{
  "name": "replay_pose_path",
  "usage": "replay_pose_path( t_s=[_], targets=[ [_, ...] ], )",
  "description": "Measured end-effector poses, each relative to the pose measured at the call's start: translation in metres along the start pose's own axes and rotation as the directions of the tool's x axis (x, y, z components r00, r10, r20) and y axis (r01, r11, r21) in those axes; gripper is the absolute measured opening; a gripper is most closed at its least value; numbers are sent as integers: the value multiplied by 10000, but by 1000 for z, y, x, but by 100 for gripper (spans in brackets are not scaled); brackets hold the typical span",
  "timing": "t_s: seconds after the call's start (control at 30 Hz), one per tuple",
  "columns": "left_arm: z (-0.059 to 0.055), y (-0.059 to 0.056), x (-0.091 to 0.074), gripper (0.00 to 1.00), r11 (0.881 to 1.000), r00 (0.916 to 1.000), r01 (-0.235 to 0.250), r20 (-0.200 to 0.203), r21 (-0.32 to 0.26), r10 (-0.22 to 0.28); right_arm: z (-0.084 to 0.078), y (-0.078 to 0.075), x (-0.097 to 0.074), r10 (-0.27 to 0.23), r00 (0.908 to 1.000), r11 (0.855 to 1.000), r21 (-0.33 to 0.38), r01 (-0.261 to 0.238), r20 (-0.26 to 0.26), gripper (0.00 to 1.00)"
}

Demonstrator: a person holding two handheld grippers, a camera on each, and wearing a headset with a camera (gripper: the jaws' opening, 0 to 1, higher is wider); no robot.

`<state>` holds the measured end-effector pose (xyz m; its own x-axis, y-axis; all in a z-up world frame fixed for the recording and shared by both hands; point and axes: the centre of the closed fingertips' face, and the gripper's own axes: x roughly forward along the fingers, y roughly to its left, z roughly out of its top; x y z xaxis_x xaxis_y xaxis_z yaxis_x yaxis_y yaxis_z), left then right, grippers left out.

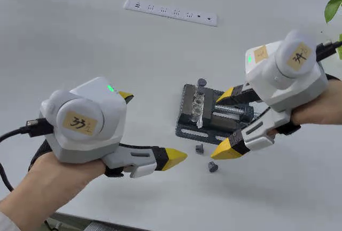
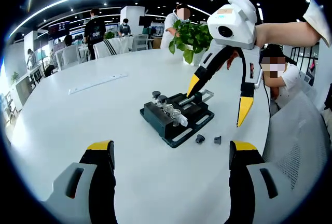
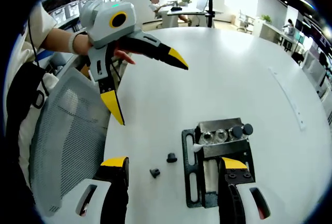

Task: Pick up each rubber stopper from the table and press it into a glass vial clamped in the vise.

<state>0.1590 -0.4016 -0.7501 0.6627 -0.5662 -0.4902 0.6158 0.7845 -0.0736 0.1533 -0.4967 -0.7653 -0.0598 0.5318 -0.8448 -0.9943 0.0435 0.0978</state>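
Hovering empty, jaws wide: left gripper [image 1: 154,126], right gripper [image 1: 220,125]. Two dark rubber stoppers [image 1: 212,167] loose on white worktop [image 1: 107,38]; clear glass vials [image 1: 199,106] in black vise [image 1: 187,128] part-capped.

The left gripper [image 1: 155,126] points to the right and the right gripper [image 1: 219,125] points left and downward, their yellow tips near each other but apart (both pairs of jaws spread wide, nothing between them). The left hand [image 1: 59,172] and right hand [image 1: 320,108] grip them from behind
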Motion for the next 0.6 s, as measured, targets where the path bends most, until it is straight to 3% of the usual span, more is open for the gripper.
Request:
replay_pose_path(
  t_s=[0.33,0.6],
  targets=[
    [-1,-10,1,91,9993,9995,299,-107,221,-297,-26,18,12,-194,9995,9962,860,171,259,64],
    [-3,-17,0,91,9985,9989,447,-187,307,-441,-38,25,20,-623,9968,9873,1494,541,509,52]
  ],
)
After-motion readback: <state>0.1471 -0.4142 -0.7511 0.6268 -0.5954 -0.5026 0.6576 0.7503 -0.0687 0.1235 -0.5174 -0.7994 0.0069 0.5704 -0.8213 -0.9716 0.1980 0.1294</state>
